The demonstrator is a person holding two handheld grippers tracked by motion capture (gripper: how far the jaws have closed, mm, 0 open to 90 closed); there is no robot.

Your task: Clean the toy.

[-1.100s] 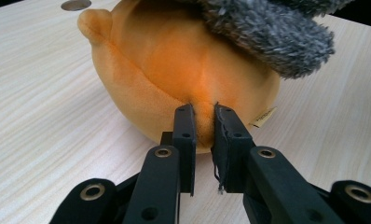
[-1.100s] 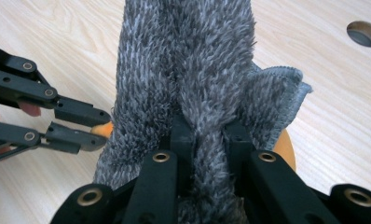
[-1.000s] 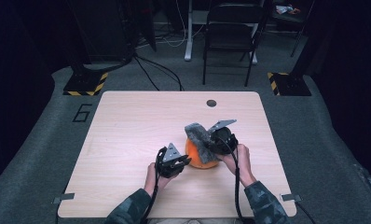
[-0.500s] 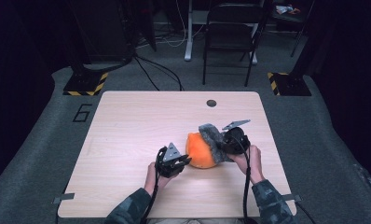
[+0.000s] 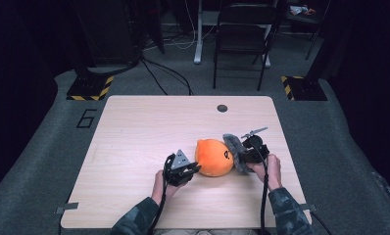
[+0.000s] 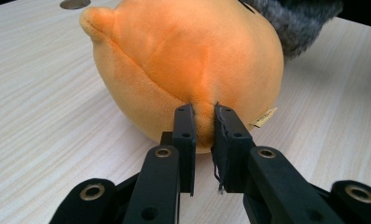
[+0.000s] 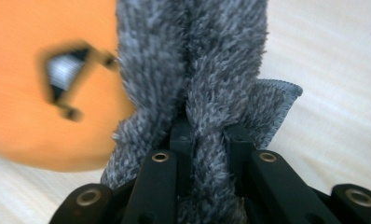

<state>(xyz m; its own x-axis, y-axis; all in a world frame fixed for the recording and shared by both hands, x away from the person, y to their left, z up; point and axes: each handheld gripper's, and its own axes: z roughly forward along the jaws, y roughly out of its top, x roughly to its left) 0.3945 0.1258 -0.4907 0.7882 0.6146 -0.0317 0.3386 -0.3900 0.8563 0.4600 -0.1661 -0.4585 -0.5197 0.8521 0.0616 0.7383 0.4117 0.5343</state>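
A round orange plush toy [image 5: 213,156] lies on the wooden table [image 5: 134,132], near its front middle. My left gripper [image 5: 192,169] is at the toy's left side, shut on a pinch of its orange fabric [image 6: 203,122]. A fluffy grey cloth [image 5: 234,151] stands bunched against the toy's right side. My right gripper [image 5: 243,155] is shut on that grey cloth [image 7: 207,93], with the pile bulging between its jaws. The toy's black and white face mark [image 7: 67,74] sits just left of the cloth in the right gripper view.
A small dark round hole [image 5: 222,108] sits in the tabletop near its far edge. Beyond the table stand a black chair [image 5: 244,39] and floor stands with yellow-black striped bases [image 5: 90,87]. The table's left half is bare wood.
My right gripper has pulled the grey cloth off the top of the toy toward the right, uncovering the orange plush. The left gripper has kept its hold.
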